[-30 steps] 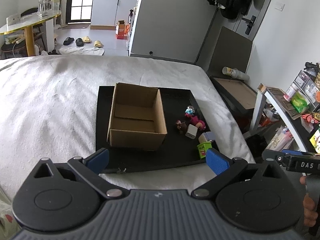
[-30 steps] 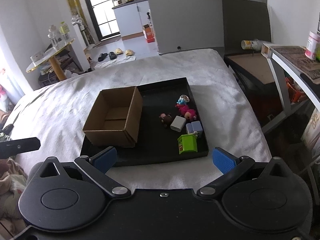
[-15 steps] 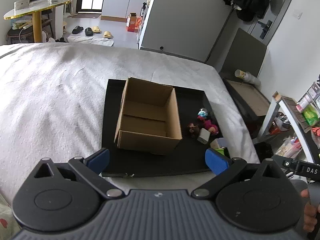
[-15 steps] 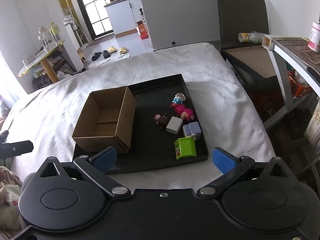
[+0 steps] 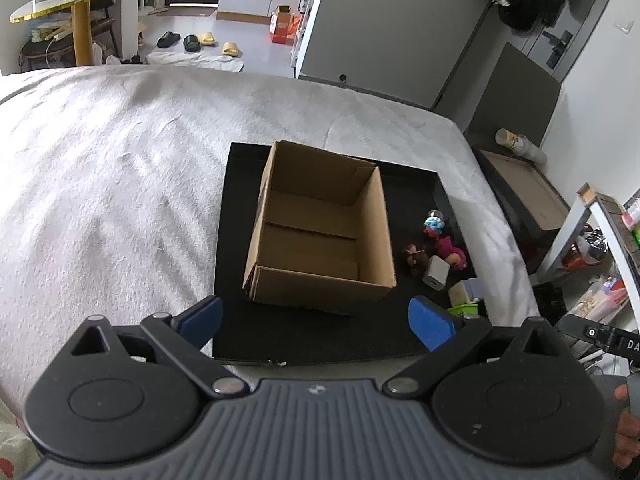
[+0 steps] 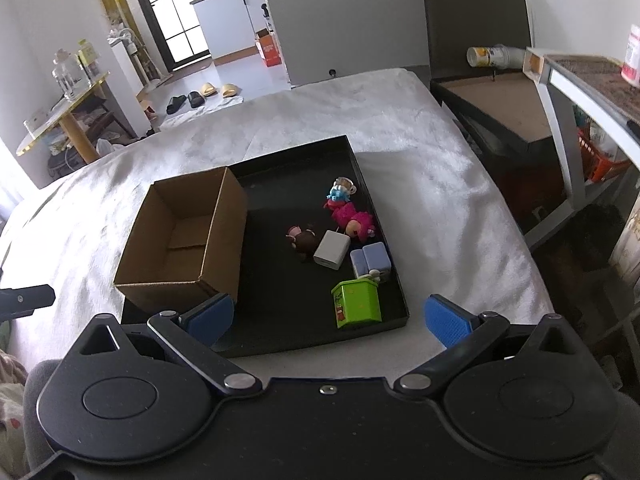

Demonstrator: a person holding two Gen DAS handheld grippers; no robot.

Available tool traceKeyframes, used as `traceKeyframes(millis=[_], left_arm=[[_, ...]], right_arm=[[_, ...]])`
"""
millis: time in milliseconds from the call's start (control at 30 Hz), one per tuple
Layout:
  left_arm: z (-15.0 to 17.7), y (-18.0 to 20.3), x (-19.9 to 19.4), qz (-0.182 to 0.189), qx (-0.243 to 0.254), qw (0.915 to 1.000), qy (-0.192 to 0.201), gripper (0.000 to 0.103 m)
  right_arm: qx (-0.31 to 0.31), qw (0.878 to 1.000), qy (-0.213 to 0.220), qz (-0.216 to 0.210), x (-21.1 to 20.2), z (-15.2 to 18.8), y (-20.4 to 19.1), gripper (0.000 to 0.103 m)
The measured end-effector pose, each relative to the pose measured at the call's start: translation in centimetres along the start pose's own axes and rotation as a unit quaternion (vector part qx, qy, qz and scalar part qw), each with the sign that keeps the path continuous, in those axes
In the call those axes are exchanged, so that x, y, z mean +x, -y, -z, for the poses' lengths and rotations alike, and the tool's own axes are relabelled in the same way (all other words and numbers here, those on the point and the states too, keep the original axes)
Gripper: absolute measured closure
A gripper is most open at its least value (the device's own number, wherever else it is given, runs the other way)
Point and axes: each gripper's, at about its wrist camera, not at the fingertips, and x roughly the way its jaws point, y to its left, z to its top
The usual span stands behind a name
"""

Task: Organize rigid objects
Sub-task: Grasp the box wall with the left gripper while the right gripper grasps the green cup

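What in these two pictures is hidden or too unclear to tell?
- Green box: left view, mostly hidden behind the left gripper's finger.
- Its label print: right view, too small to read.
- Cardboard box's near inside floor: right view, blocked by its front wall.
- Toys: both views, too small to identify.

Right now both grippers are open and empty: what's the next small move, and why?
Probably bring the right gripper forward and down onto the green box. It is the toy nearest that gripper, it stands upright apart from the others at the black tray's near edge, and the cardboard box beside it holds nothing.
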Motion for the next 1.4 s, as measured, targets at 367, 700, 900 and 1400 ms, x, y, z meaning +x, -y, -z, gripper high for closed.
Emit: traceKeyframes(millis=[367, 700, 900, 1400], left_arm=[[-1.9, -1.1, 3.1, -0.017, -0.026, 0.9994, -0.018, 0.012], [-3.5, -2.7, 7.3, -0.035, -0.054, 0.9966, -0.051, 0.032], [-3.7, -4.2, 10.2, -0.036, -0.077, 0.9933, -0.079, 0.045], [-3.9, -6.4, 15.4, -0.050, -0.106, 0.9874, -0.107, 0.059]], right_arm=[[0.008, 0.999, -0.043, -0.007, 3.6, -1.0, 1.2, 0.002], [0.028, 0.995, -0.086, -0.030, 7.1, -1.8, 2.7, 0.015], [0.037, 0.992, -0.116, -0.033, 9.9, -1.9, 3.1, 0.025], [0.044, 0.984, -0.168, -0.028, 15.2, -2.6, 3.7, 0.040]])
